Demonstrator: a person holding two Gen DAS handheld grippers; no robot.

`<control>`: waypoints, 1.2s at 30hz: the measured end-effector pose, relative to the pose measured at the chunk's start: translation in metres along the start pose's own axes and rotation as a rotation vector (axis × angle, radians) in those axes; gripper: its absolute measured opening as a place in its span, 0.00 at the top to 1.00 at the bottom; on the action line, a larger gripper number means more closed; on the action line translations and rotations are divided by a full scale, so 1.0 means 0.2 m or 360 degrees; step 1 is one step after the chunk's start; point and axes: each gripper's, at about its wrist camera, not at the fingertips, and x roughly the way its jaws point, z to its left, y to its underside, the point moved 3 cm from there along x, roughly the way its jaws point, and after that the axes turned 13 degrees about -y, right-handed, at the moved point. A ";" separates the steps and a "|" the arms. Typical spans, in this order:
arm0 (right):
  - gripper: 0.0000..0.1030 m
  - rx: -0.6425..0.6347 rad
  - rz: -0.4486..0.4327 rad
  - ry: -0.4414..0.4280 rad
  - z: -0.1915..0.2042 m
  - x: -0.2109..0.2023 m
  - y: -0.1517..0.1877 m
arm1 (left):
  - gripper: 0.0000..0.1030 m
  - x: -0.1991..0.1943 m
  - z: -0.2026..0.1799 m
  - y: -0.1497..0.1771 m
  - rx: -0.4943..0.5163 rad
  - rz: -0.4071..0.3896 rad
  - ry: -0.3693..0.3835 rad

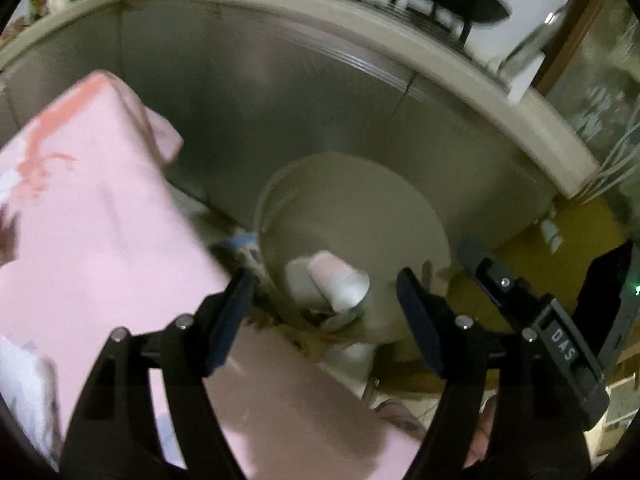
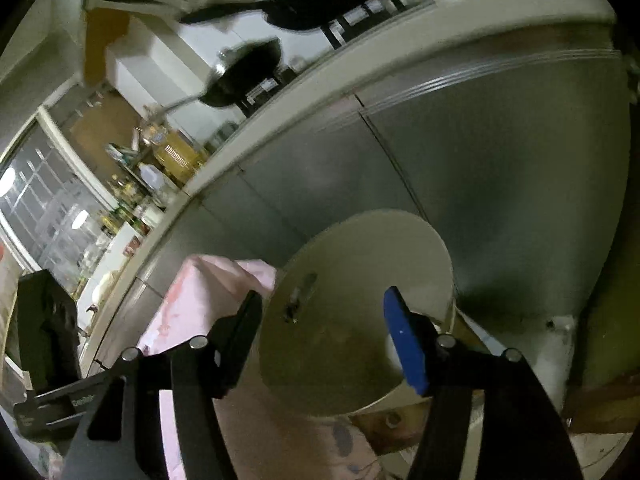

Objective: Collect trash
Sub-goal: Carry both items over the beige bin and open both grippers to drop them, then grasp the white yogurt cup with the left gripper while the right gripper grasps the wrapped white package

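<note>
Left wrist view: my left gripper stands wide open with nothing between its pads. It hangs over the open mouth of a cream bin that sits on the floor against a grey metal cabinet front. Inside the bin lies the trash: a pale cup-shaped container, pinkish at one end and silvery-grey at the other. It lies on its side, long axis running from upper left to lower right in the frame, the grey end toward the lower right. Motion blur keeps me from reading any print on it. A flat piece with a blue edge rests at the bin's left rim, just beside my left finger. Pink cloth covers the surface to the left. My right gripper shows at the right edge; its state cannot be judged from here.

Right wrist view: my right gripper is parted, with nothing held. Past it the bin's round lid stands tilted up, its flat face toward me. The cup-shaped container is hidden from this camera. Pink cloth lies at the left, the cabinet front behind.
</note>
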 end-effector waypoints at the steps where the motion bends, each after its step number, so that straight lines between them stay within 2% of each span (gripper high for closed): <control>1: 0.41 -0.0045 -0.0037 -0.0011 0.07 -0.04 0.01 | 0.31 -0.08 0.03 0.02 -0.0017 -0.0049 0.0005; 3: 0.41 -0.0127 -0.0060 -0.0063 0.21 -0.08 0.05 | 0.31 -0.28 0.12 0.08 -0.0034 -0.0168 0.0007; 5: 0.41 -0.0189 -0.0026 -0.0117 0.33 -0.09 0.11 | 0.31 -0.42 0.20 0.15 -0.0039 -0.0241 0.0003; 9: 0.41 -0.0269 0.0127 -0.0294 0.58 -0.06 0.30 | 0.30 -0.73 0.46 0.43 -0.0043 -0.0365 -0.0077; 13: 0.45 -0.0251 0.0436 -0.0522 0.82 0.05 0.56 | 0.30 -0.94 0.79 0.73 -0.0104 -0.0406 -0.0249; 16: 0.51 -0.0112 0.0683 -0.0664 0.93 0.15 0.75 | 0.29 -1.04 1.04 0.92 -0.0190 -0.0393 -0.0395; 17: 0.52 -0.0062 0.0751 -0.0691 0.96 0.18 0.81 | 0.26 -1.06 1.13 0.98 -0.0223 -0.0389 -0.0447; 19: 0.53 0.0043 0.0877 -0.0735 1.01 0.25 0.91 | 0.20 -1.09 1.25 1.04 -0.0263 -0.0396 -0.0547; 21: 0.53 0.0119 0.0973 -0.0757 1.06 0.31 0.99 | 0.19 -1.09 1.34 1.07 -0.0288 -0.0396 -0.0620; 27: 0.53 0.0248 0.1126 -0.0765 1.16 0.40 1.08 | 0.19 -0.97 1.50 1.06 -0.0310 -0.0359 -0.0654; 32: 0.52 0.0217 0.1159 -0.0712 1.19 0.44 1.09 | 0.20 -0.86 1.54 1.01 -0.0319 -0.0313 -0.0675; 33: 0.52 0.0214 0.1167 -0.0705 1.20 0.45 1.10 | 0.22 -0.85 1.54 1.01 -0.0320 -0.0314 -0.0672; 35: 0.52 0.0206 0.1181 -0.0692 1.20 0.47 1.11 | 0.39 -0.83 1.54 1.00 -0.0309 -0.0302 -0.0674; 36: 0.58 0.0205 0.1183 -0.0690 1.23 0.49 1.13 | 0.45 -0.83 1.53 1.01 -0.0304 -0.0288 -0.0662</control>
